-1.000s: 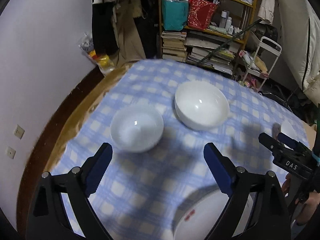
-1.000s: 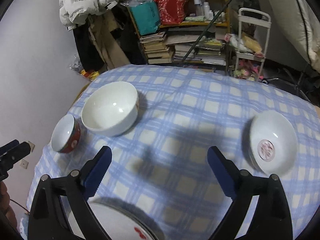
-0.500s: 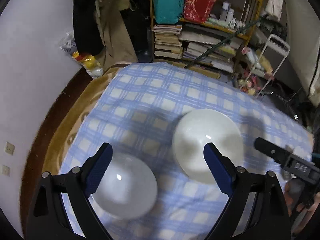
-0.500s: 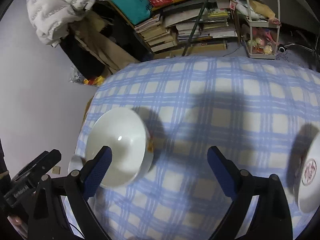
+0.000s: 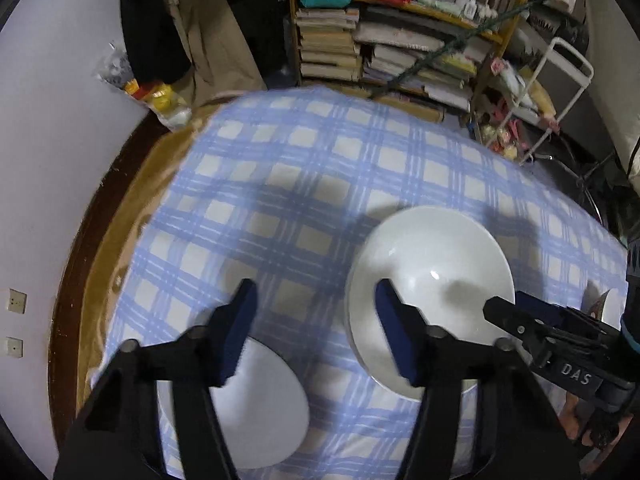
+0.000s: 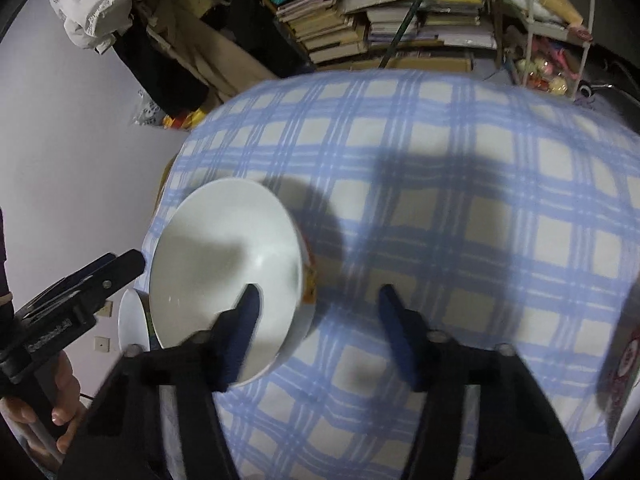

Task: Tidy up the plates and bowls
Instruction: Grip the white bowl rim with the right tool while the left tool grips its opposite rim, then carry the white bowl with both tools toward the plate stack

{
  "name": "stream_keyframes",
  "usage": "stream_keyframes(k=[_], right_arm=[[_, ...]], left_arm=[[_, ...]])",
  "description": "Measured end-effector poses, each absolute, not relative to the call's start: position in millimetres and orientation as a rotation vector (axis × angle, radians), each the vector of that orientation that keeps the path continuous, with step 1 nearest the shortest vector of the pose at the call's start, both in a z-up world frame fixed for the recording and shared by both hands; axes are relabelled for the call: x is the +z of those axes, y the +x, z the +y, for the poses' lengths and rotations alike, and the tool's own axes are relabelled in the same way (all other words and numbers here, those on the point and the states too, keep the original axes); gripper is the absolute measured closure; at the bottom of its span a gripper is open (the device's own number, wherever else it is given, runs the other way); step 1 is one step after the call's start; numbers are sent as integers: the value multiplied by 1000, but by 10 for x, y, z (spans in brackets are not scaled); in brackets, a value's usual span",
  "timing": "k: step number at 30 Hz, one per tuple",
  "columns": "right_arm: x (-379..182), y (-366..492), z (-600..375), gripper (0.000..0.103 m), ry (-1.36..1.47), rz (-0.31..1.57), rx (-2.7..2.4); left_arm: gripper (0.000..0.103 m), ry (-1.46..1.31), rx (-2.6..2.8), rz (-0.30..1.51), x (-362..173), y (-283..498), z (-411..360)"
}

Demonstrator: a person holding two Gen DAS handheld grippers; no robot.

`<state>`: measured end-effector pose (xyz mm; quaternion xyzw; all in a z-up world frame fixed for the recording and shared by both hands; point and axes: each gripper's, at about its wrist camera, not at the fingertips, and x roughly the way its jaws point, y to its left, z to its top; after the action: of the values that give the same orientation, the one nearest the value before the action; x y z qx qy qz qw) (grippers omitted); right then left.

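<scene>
At the right edge, a patterned plate (image 6: 624, 364) is cut off and blurred.

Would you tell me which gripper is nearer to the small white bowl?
Left. The left gripper, jaws closing, straddles the small white bowl's far rim. The right gripper, jaws closing, straddles the large white bowl's rim instead.

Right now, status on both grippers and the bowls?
Left gripper closing, nothing between its jaws, small bowl under it. Right gripper closing across the big bowl rim, not yet clamped. Nothing in the way.
</scene>
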<state>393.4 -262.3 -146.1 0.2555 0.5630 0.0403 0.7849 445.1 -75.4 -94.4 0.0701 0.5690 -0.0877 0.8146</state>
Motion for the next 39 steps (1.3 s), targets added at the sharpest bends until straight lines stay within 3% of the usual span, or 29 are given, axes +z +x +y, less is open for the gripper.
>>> stream_keyframes(k=[3, 6, 14, 28, 39], right_arm=[[-1519, 3945, -2577, 83, 558, 1236, 114], [-1531, 3925, -2540, 86, 543, 1243, 127], [-1454, 3794, -2439, 86, 479, 1236, 85], [-1166, 3146, -2548, 86, 534, 1200, 53], [-1362, 2687, -2442, 86, 600, 1188, 46]], left_arm=[[83, 164, -209, 1249, -1045, 4457, -822], [97, 159, -234, 1269, -1117, 4428, -876], [97, 34, -185, 1244, -1033, 4288, -827], [93, 94, -199, 1230, -859, 3548, -943], [93, 129, -175, 1231, -1070, 3128, -846]])
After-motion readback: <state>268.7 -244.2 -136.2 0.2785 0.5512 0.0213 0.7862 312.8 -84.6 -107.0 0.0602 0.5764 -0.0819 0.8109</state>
